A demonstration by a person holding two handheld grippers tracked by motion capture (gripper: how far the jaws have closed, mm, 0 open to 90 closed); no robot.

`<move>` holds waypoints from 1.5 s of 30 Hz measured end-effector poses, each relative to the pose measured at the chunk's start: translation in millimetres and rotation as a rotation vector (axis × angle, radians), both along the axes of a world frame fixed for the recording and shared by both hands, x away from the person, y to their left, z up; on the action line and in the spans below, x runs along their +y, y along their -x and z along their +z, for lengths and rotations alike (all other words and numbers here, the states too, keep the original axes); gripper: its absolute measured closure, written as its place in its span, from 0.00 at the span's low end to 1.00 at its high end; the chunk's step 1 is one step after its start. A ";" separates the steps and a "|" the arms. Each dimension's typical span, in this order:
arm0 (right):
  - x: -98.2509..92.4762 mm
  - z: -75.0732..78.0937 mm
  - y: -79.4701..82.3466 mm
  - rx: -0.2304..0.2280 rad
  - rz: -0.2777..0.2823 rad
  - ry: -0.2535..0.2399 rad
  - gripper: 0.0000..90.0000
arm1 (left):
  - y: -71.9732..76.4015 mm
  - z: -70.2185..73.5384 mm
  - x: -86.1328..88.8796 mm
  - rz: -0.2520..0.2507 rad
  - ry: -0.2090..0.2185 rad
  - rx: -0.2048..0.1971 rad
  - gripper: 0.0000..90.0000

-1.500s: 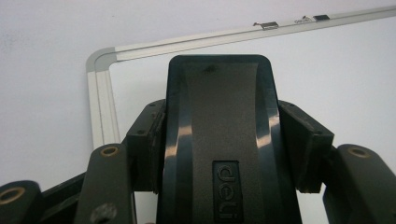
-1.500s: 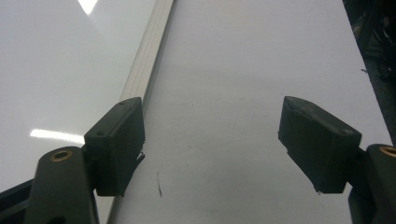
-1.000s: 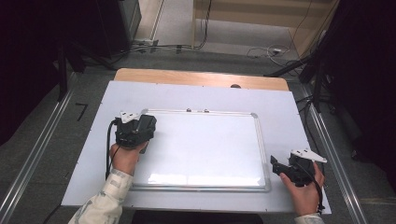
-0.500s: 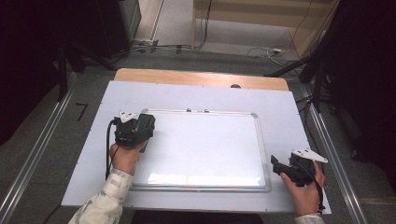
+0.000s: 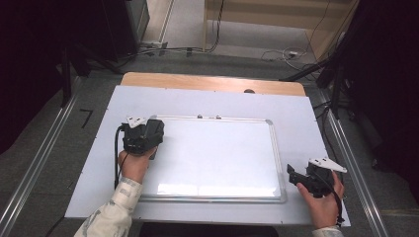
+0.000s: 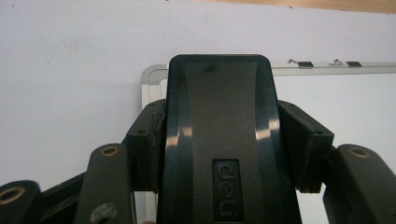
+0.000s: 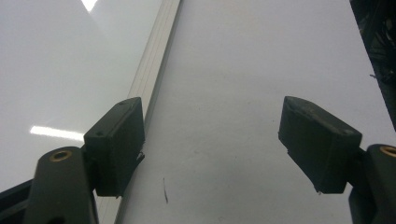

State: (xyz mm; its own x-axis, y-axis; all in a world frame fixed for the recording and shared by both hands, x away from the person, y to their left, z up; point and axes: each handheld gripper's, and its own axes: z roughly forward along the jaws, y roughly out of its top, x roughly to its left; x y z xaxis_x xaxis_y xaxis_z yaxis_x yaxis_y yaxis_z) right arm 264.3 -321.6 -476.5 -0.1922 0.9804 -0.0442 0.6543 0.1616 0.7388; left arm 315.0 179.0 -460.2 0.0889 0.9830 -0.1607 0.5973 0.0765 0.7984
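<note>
No change since the earlier frames: both hands and the whiteboard (image 5: 217, 153) sit as before. The left gripper (image 5: 143, 136) is clamped on a black eraser (image 6: 219, 140); the eraser fills the gap between the jaws, both pads pressed to its sides, its front end over the board's upper-left corner. The right gripper (image 5: 309, 178) rests on the white table cover (image 5: 296, 108), just beside the board's right frame, jaws spread wide with nothing between them.

Eraser (image 6: 219, 140) on whiteboard (image 5: 217, 153) top-left corner; right claw (image 5: 296, 177) beside board's right edge.
</note>
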 end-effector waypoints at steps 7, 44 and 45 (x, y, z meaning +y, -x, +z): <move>-0.6 0.3 0.3 -0.003 -0.001 -0.001 0.24 | -6.7 -3.8 -1.7 0.020 -0.014 0.011 0.45; -1.9 -0.8 0.0 0.005 -0.008 0.000 0.24 | -58.3 -29.0 -13.0 0.107 -0.085 0.095 0.34; -2.0 -0.6 0.0 0.004 -0.007 -0.001 0.24 | -56.9 -26.9 -12.3 0.098 -0.083 0.091 0.32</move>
